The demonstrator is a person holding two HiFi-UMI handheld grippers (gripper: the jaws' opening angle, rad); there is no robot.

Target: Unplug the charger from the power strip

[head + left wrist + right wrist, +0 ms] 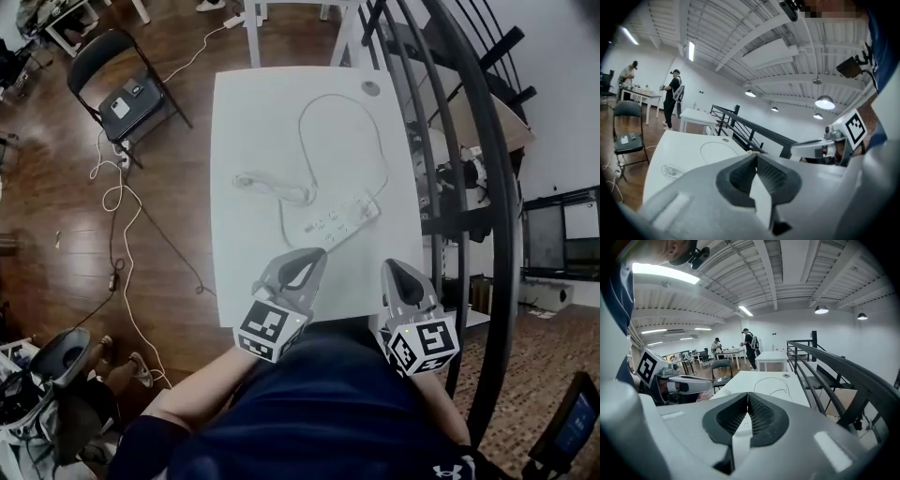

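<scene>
Head view, table: a white table [234, 141], its near edge at 6 o'clock where both grippers are.
Head view, power strip: the white power strip [345, 218] lies slantwise at 4 o'clock from the table's middle, apart from both grippers.
Head view, charger: the charger seems to be the white lump [300, 195] just beside the strip at its 10 o'clock. It is too small to tell if it sits in a socket.
Head view, cables: a cord loop [337, 98] arcs toward 12 o'clock. A coiled cable [251, 181] lies at 9 o'clock.
Head view, left gripper: the left gripper [316, 255] is over the near edge at 6 o'clock, tip toward the strip.
Head view, right gripper: the right gripper [392, 269] is at 5 o'clock, near the table's corner.
Head view, surroundings: a black chair [122, 89] stands at 10 o'clock and a dark railing [459, 141] at 3 o'clock.
Left gripper view, claw: the jaws are pressed together with nothing between them. The table lies beyond at 10 o'clock and the right gripper at 3 o'clock.
Left gripper view, background: a person [672, 93] stands at 10 o'clock.
Right gripper view, claw: the jaws are closed tip to tip and empty. The table and cord loop are at 12 o'clock, the left gripper at 9 o'clock.
</scene>
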